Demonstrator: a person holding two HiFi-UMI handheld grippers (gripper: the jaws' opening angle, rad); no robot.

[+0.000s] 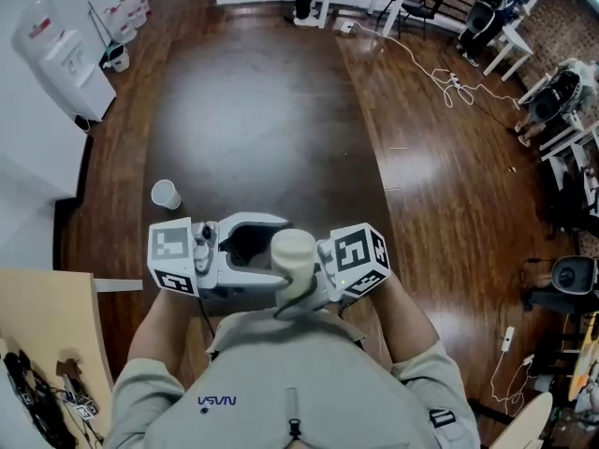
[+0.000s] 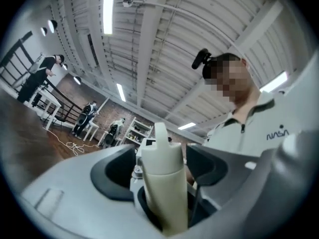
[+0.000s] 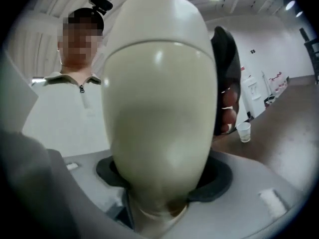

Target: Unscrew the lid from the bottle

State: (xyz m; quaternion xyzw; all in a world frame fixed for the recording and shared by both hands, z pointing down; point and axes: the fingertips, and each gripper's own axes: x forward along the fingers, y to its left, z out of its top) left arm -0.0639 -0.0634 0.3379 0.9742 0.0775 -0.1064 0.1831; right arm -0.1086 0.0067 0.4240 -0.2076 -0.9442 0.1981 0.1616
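Observation:
A cream bottle (image 1: 293,255) is held up close to the person's chest, between both grippers. My right gripper (image 1: 314,279) is shut on the bottle's body (image 3: 159,113); its dark pads (image 3: 219,178) lie against both sides and the bottle fills that view. The domed lid (image 3: 154,19) sits on top, above a seam. My left gripper (image 1: 253,246) reaches in from the left. In the left gripper view the bottle (image 2: 162,183) stands between the jaws. The left gripper's pads (image 2: 112,171) are clear of it on both sides, so the left gripper (image 2: 162,168) is open.
A white paper cup (image 1: 165,194) stands on the dark wooden floor (image 1: 262,110) ahead to the left. A water dispenser (image 1: 65,54) is against the left wall, and a pale tabletop (image 1: 47,325) sits at lower left. Cables (image 1: 440,73) and desks with people are at the far right.

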